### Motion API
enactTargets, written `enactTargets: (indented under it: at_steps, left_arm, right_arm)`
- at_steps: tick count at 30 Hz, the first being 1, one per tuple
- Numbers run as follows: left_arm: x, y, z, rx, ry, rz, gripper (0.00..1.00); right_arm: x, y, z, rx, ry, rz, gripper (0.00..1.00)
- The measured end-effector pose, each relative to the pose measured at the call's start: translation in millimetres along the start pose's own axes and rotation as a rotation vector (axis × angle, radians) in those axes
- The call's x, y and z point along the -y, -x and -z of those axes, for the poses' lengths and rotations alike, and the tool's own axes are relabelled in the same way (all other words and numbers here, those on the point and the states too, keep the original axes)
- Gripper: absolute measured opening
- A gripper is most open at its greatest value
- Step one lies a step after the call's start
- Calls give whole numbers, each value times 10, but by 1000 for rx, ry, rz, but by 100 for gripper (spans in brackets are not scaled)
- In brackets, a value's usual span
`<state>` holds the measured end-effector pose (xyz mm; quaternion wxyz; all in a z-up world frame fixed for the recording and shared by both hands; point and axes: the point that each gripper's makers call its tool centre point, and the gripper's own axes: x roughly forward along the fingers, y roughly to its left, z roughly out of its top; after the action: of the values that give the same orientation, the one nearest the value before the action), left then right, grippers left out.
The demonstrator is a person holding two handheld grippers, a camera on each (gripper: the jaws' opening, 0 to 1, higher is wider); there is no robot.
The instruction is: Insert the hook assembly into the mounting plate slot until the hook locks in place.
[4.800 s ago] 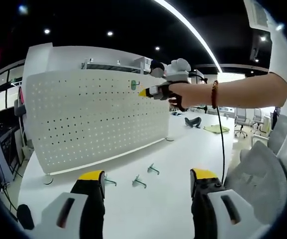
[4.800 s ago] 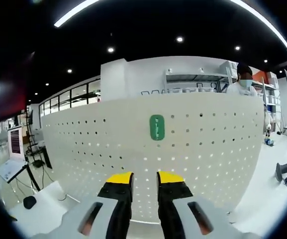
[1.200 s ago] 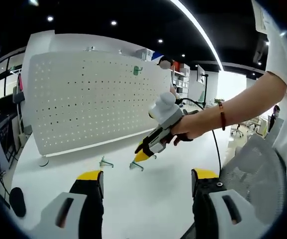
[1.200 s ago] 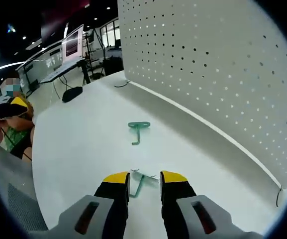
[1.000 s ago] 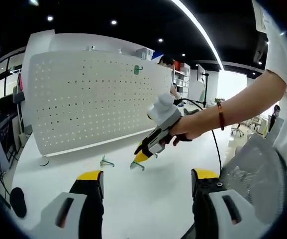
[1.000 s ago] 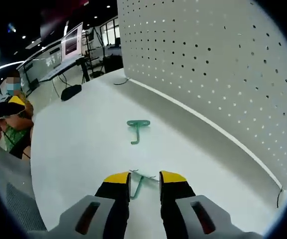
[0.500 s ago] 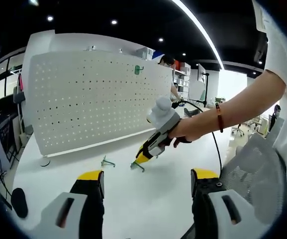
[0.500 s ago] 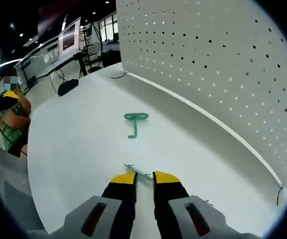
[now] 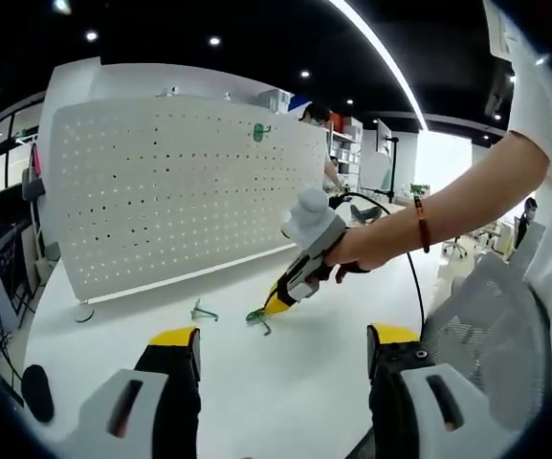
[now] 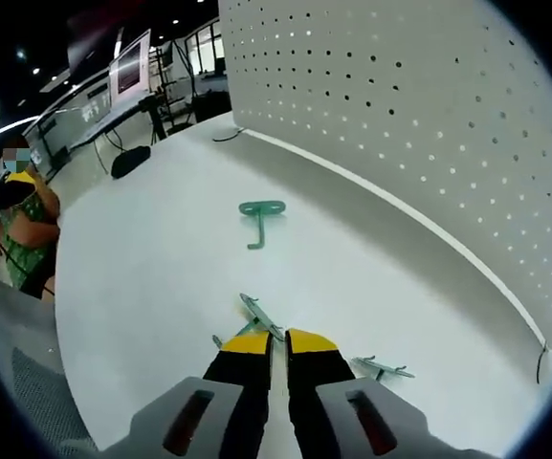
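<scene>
A white pegboard mounting plate (image 9: 180, 191) stands upright on the white table (image 9: 285, 402), with one green hook (image 9: 259, 131) fitted near its top. My right gripper (image 10: 277, 340) is shut on a green hook (image 10: 257, 316), held tilted just above the table. In the left gripper view a person's hand holds the right gripper (image 9: 277, 301) low in front of the pegboard, the held hook (image 9: 256, 317) at its tip. Two more hooks (image 10: 261, 215) (image 10: 381, 366) lie flat on the table. My left gripper (image 9: 285, 337) hangs open and holds nothing, well back from the board.
The pegboard (image 10: 429, 115) runs along the right side of the right gripper view. A black mouse-like object (image 10: 127, 163) and cables lie near the far table end. A grey mesh chair (image 9: 491, 316) is at the right, and a person's sleeve (image 10: 12, 258) at the left.
My right gripper's jaws have shut on the nearest green hook and tipped it up off the table. The left gripper has stayed open and still.
</scene>
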<state>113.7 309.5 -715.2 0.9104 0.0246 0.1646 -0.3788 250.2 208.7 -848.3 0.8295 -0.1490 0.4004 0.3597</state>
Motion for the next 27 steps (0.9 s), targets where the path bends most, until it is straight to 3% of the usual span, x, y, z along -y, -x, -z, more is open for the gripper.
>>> enactTargets:
  at_steps: [5,12,18,27]
  left_arm:
    - [8,1,5,0,3,-1,73]
    - [11,9,29,-2,9,-3,73]
    - [-2,13,28,-1,10,-7,73]
    - [-50,47,28,-4,10,-21,72]
  right_arm:
    - [-30,-9,2,6,-9,-11,2]
    - [-49,-5,-68,12,66,4,8]
    - [-68,-24,-142,23,105,-7,8]
    - [-115,-118,-114,-23,182,-15,8]
